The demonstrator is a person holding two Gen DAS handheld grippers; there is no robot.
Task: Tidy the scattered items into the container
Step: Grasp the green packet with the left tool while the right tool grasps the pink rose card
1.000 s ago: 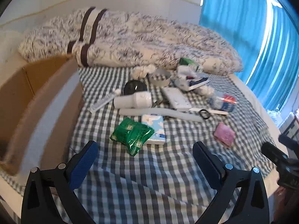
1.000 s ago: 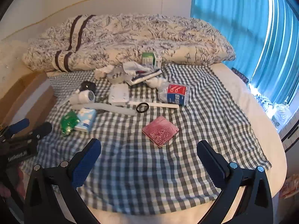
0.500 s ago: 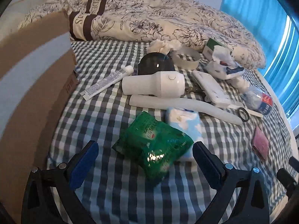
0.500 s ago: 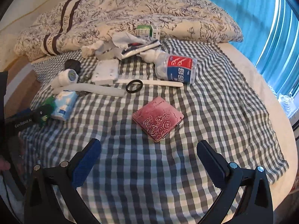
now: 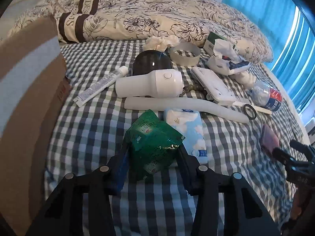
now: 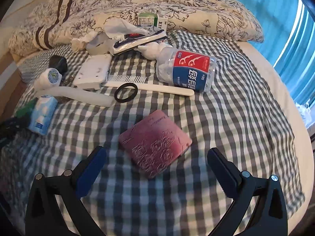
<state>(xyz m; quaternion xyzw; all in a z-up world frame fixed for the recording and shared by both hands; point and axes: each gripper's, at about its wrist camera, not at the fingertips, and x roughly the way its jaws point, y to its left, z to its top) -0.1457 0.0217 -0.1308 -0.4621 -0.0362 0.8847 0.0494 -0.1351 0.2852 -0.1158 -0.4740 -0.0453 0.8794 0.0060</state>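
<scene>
The left gripper has its jaws squeezed on the green packet, which sits on the checked cloth of the bed, near its left edge. The right gripper has its jaws spread wide, with the pink case lying between them and not touched yet.

This looks like the picking-up step. Next, the left one likely needs to lift the packet and carry it left to the cardboard box beside the bed. The right one needs to close on the case.

I count one green packet, one pink case, one blue tissue pack, one toothpaste tube, one black hair tie, one comb and one floss-pick jar.
</scene>
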